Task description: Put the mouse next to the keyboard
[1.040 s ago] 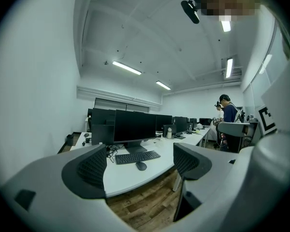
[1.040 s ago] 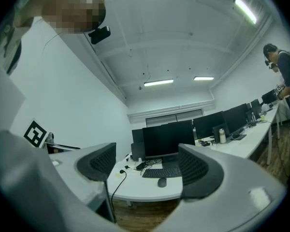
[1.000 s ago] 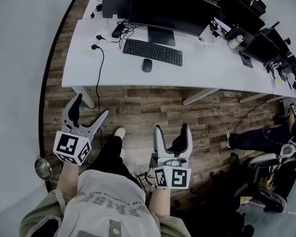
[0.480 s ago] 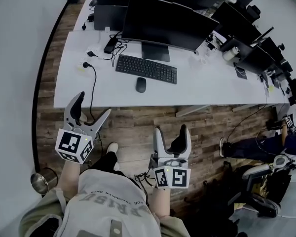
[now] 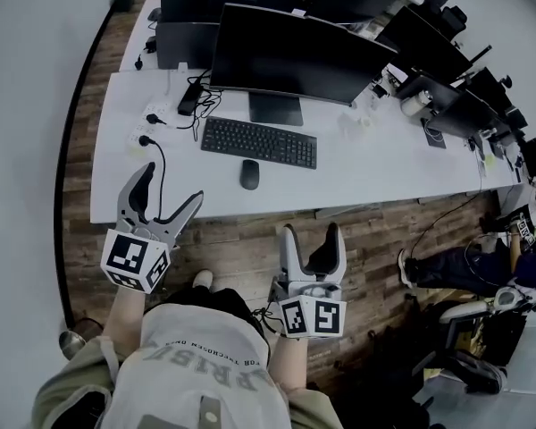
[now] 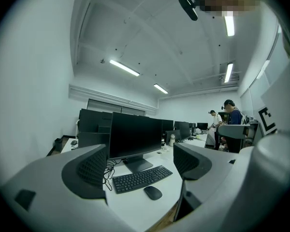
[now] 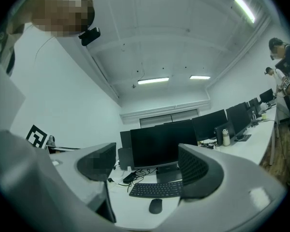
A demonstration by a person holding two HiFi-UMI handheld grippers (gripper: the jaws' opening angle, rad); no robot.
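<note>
Mouse [image 5: 249, 174], dark, on the white worktop [image 5: 375, 164], just in front of the keyboard [image 5: 259, 142] and slightly apart from it, below the right half of the keys. Lies nearer the front edge than the keyboard does. Behind the keyboard, a dark monitor [image 5: 290, 56] on its stand. To the left, a tangle of black cables [image 5: 193, 104], with one lead trailing toward the front edge.

Left gripper [image 5: 168, 191]: raised in front of the worktop's front-left part, mostly over the wooden floor [image 5: 241, 239], jaws spread wide with nothing between them. Frames mouse and keyboard through the gap in the left gripper view.

Right gripper [image 5: 310, 234]: lower in the head view, over the floor, well apart from the mouse, jaws parted to a moderate gap, gripping nothing.

Further right, more monitors along the row of worktops, and a seated person [image 5: 456, 262] beside a chair.
</note>
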